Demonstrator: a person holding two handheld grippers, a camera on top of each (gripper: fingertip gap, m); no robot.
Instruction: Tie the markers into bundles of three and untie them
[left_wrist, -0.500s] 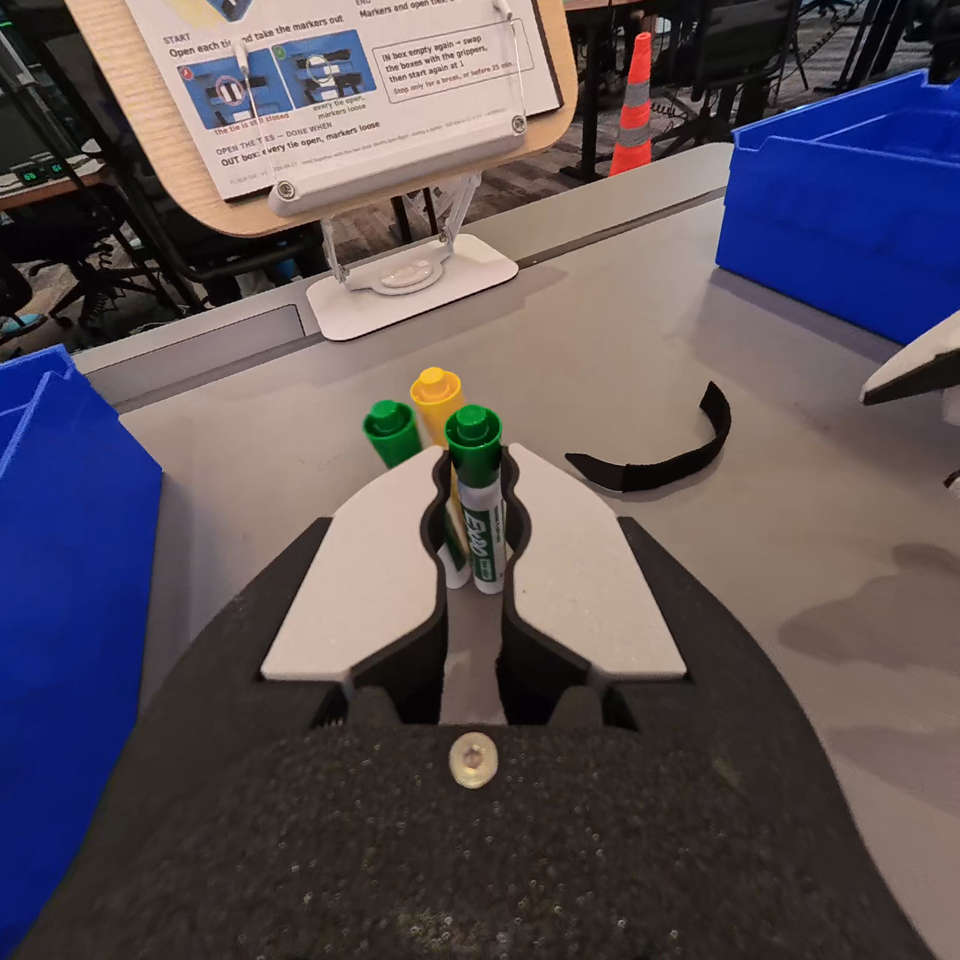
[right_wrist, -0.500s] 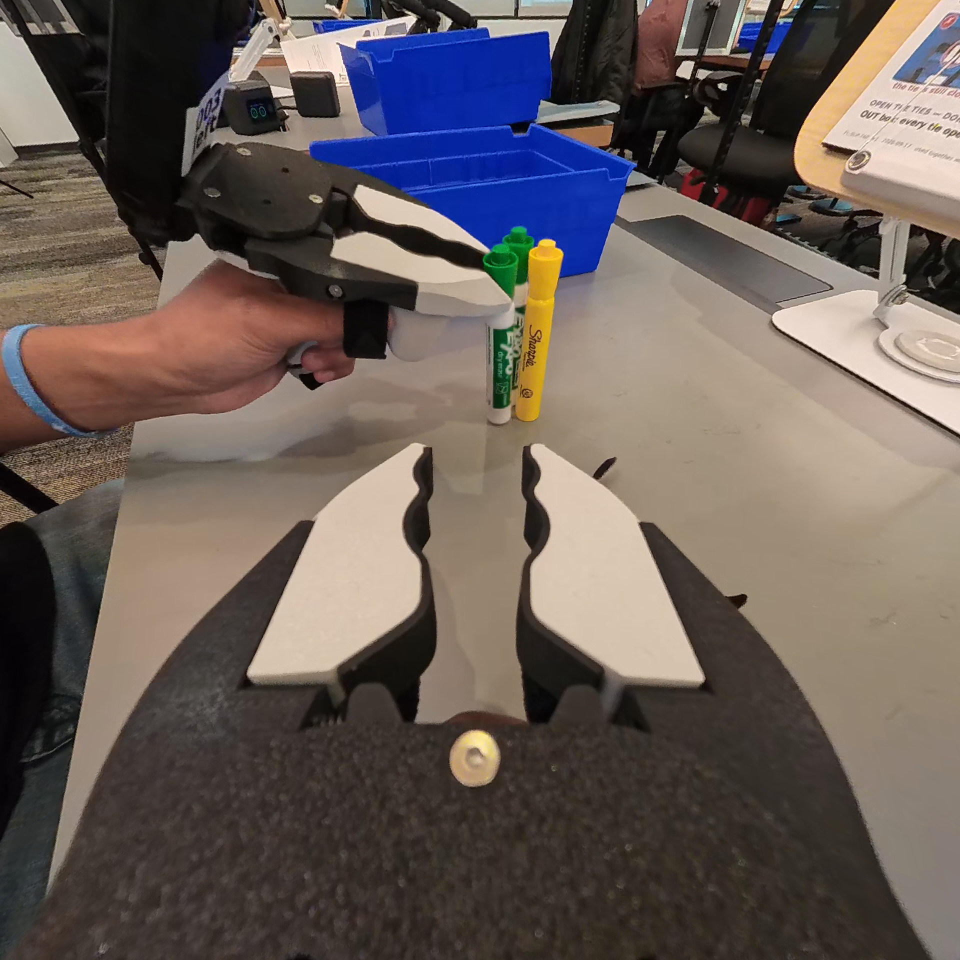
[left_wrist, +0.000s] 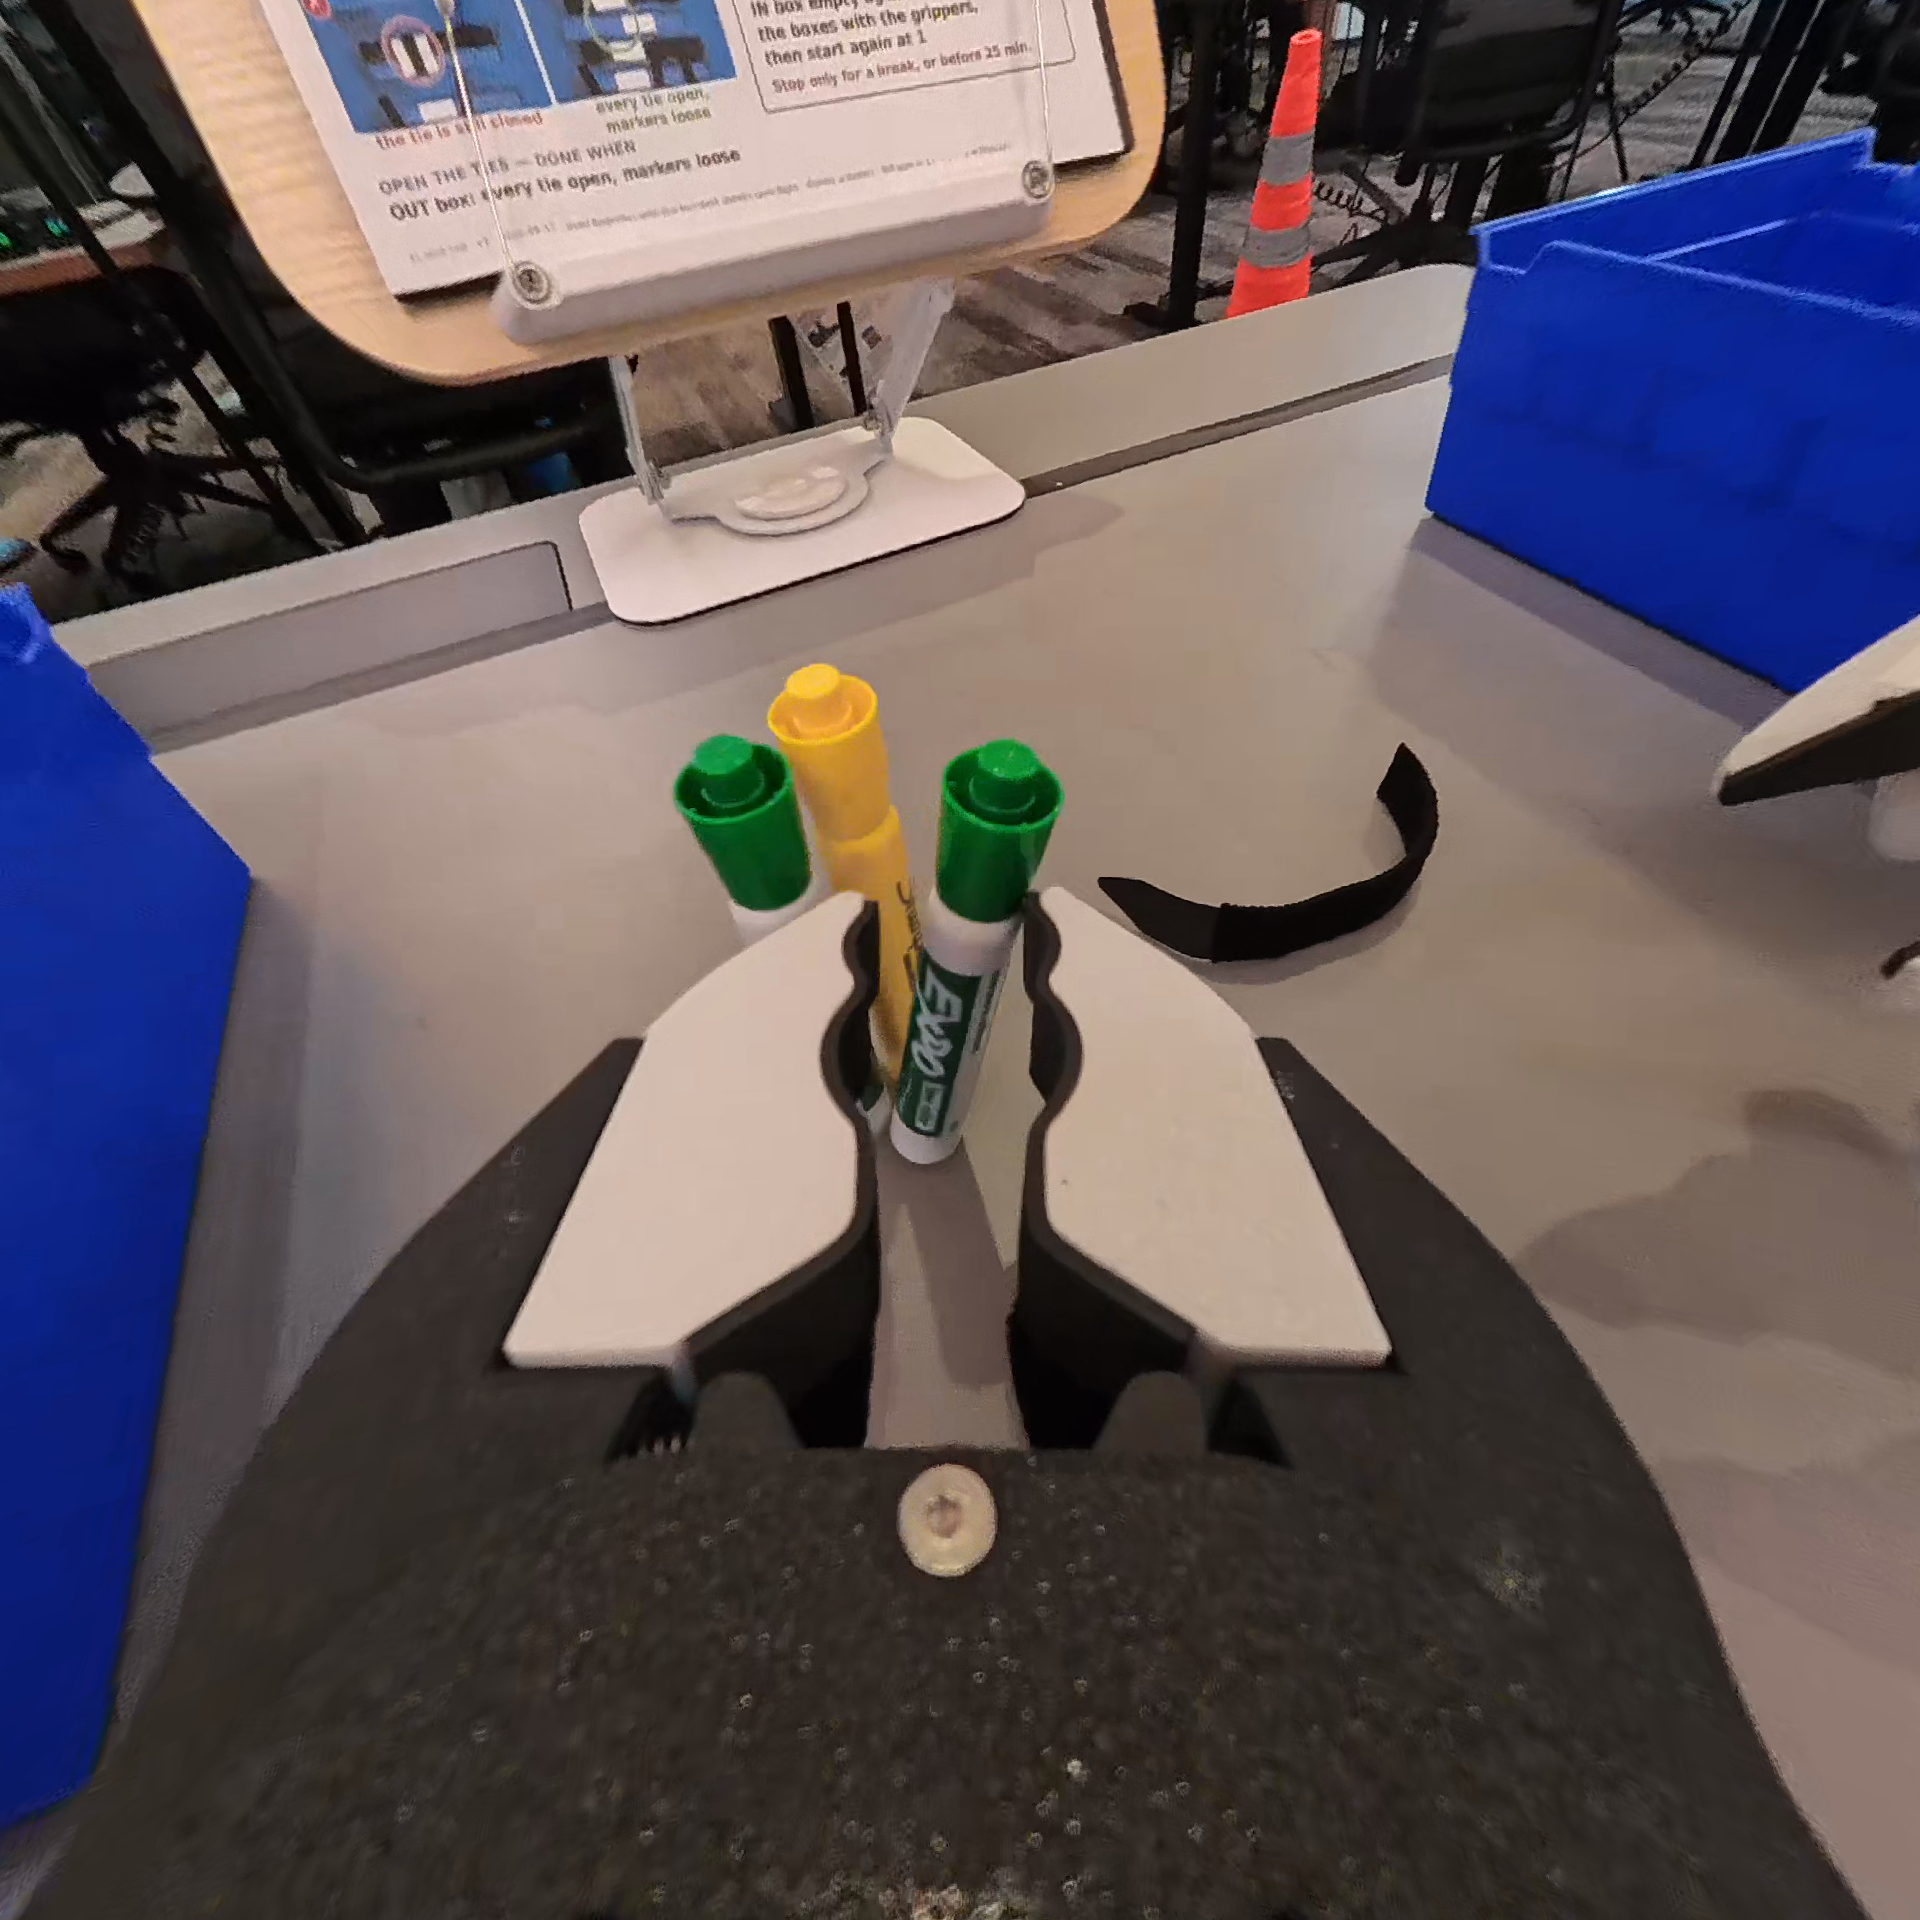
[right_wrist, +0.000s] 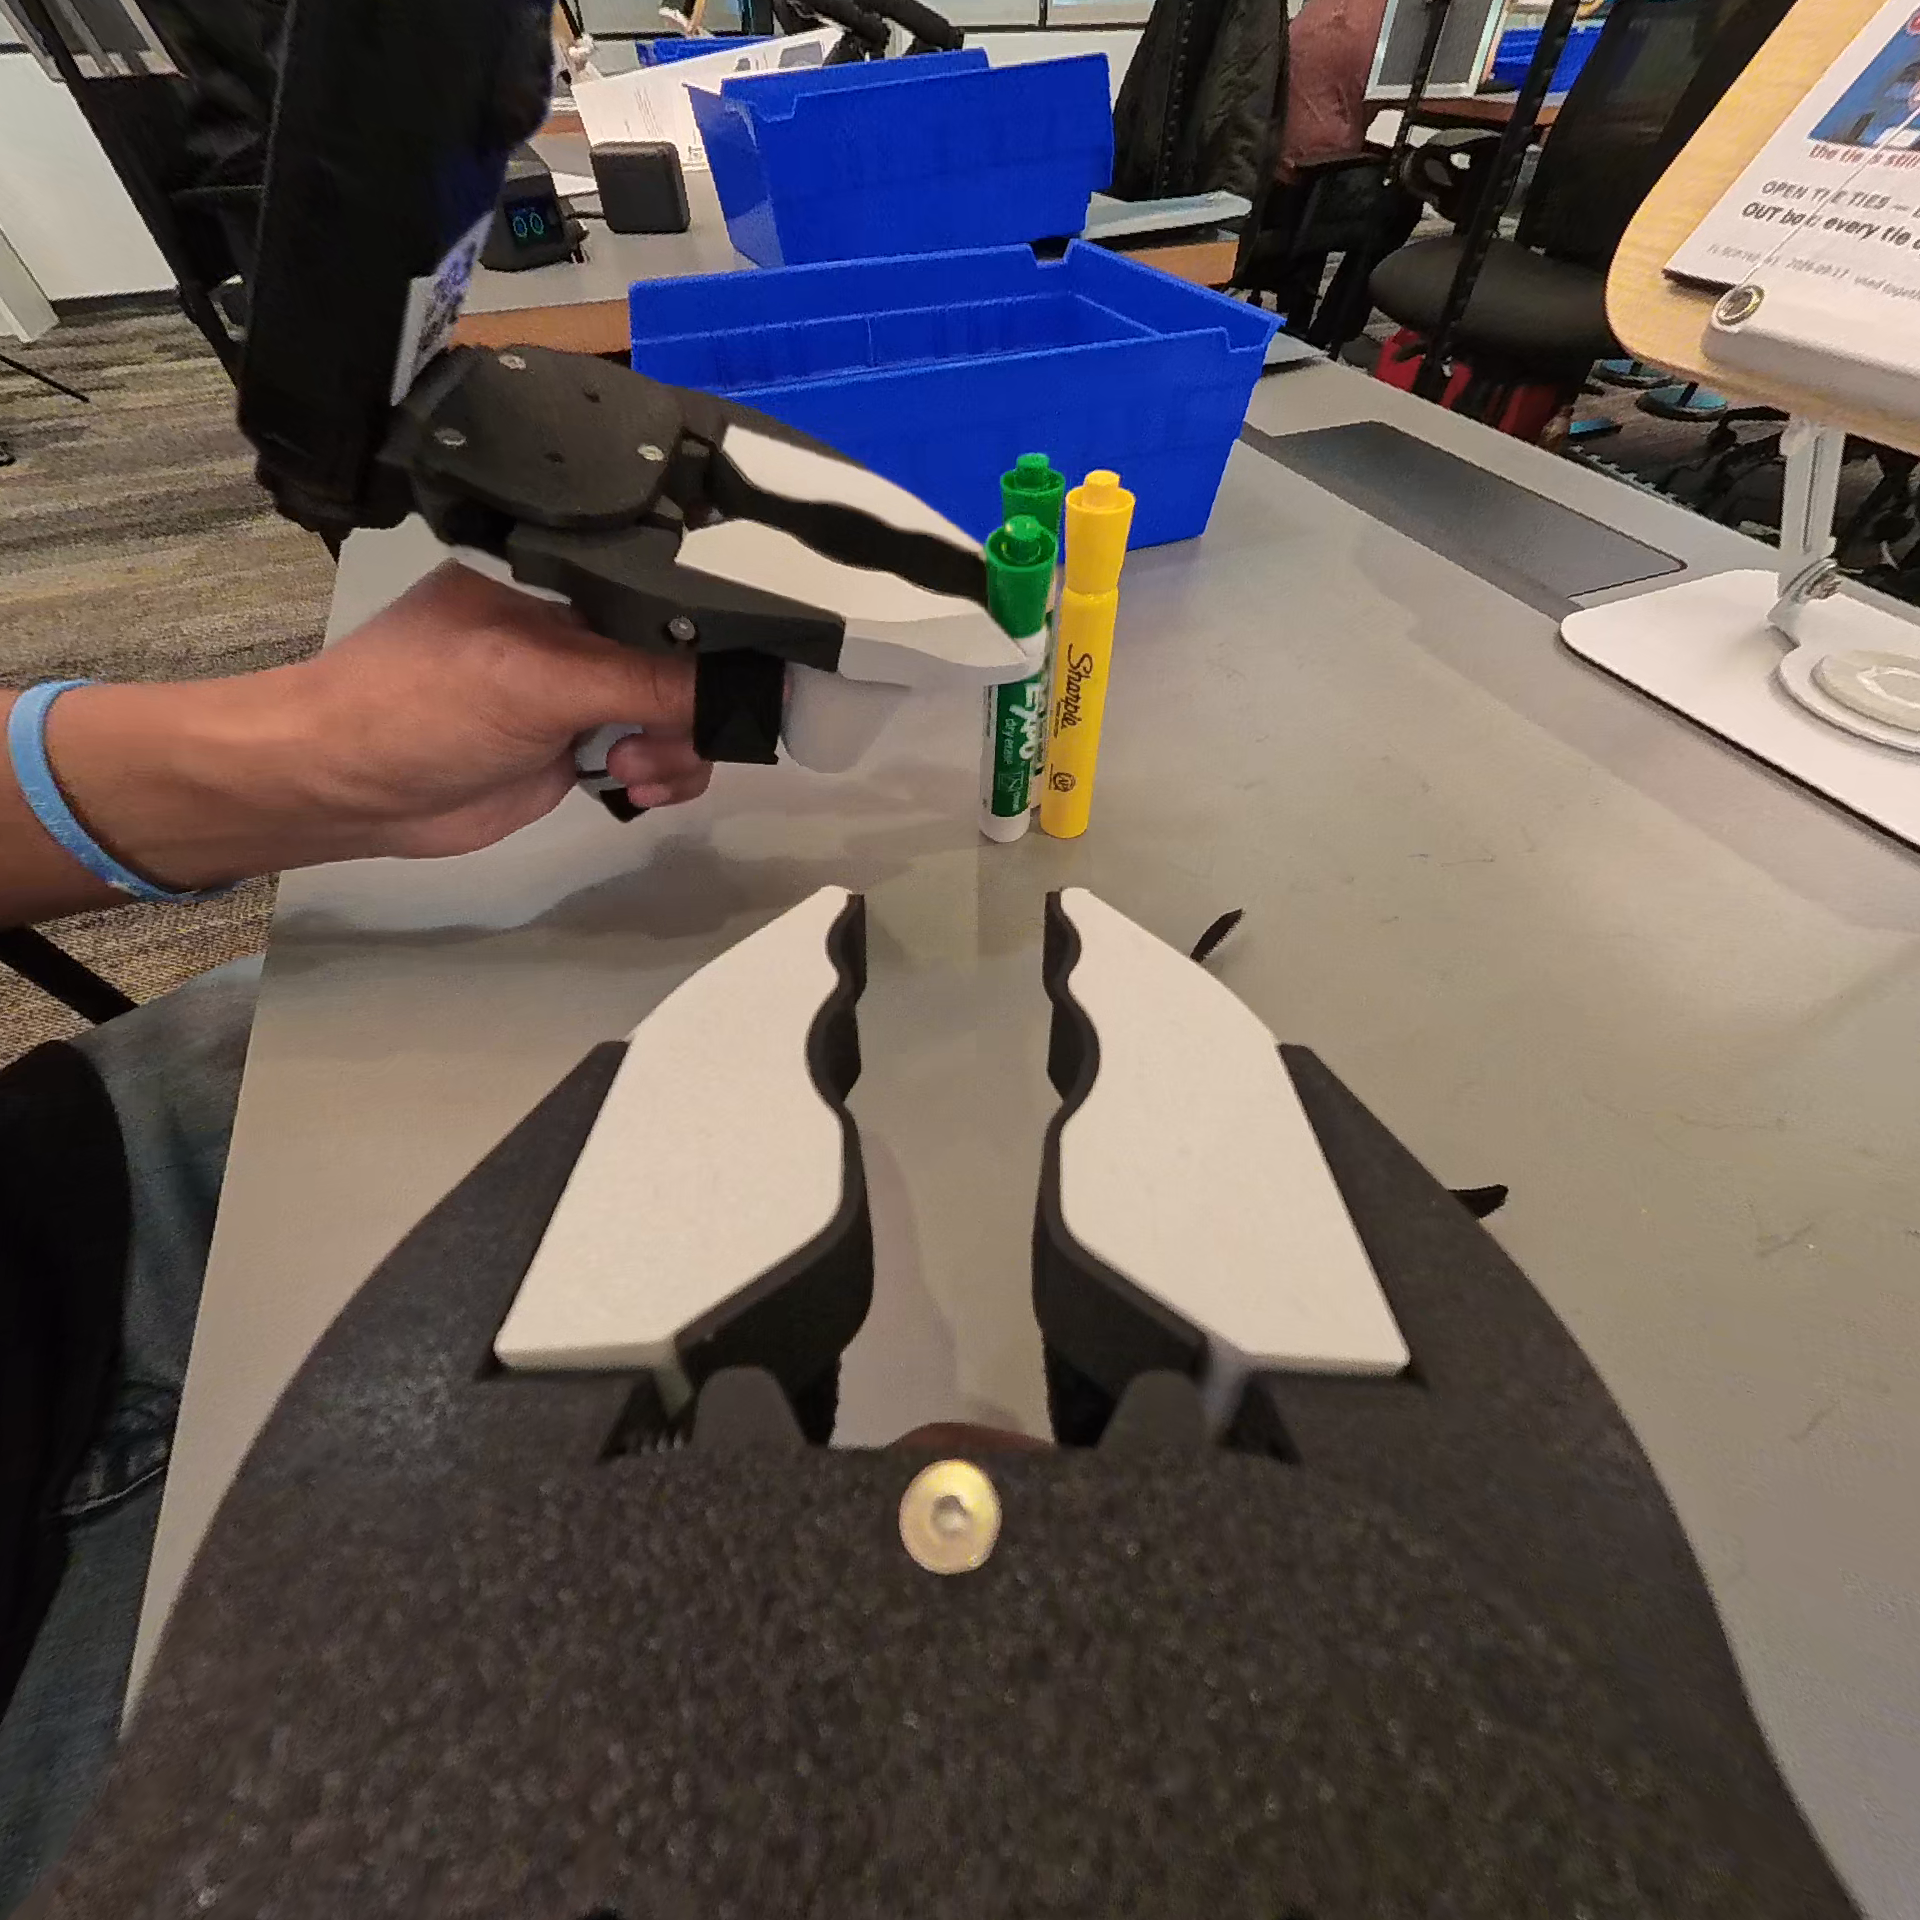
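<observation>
On the grey table (left_wrist: 1299, 644), three markers stand upright on their ends, caps up, in a tight group toward the middle of the surface: a near green marker (left_wrist: 961, 977), a yellow marker (left_wrist: 847, 821) and a far green marker (left_wrist: 743, 831).

Left gripper (left_wrist: 945, 925): the fingers are parted to a moderate gap around the group. The near green marker and the yellow marker stand between the fingertips; the far green marker stands just outside the left fingertip. The right fingertip lies against or just beside the near green marker; firm contact cannot be confirmed. In the right wrist view, a hand (right_wrist: 416, 727) holds this gripper level, with the fingertips at the upper part of the near green marker.

Right gripper (right_wrist: 951, 925): the fingers are parted and hold nothing. It hovers over the table, short of the markers and well apart from them.

A black strap (left_wrist: 1309, 899) lies curved and unfastened on the table to the right of the markers, apart from them.

A blue bin (left_wrist: 1683, 436) sits at the far right corner, and a second blue bin (left_wrist: 94, 1143) at the left edge. An instruction board on a white stand (left_wrist: 800, 520) occupies the far edge.
</observation>
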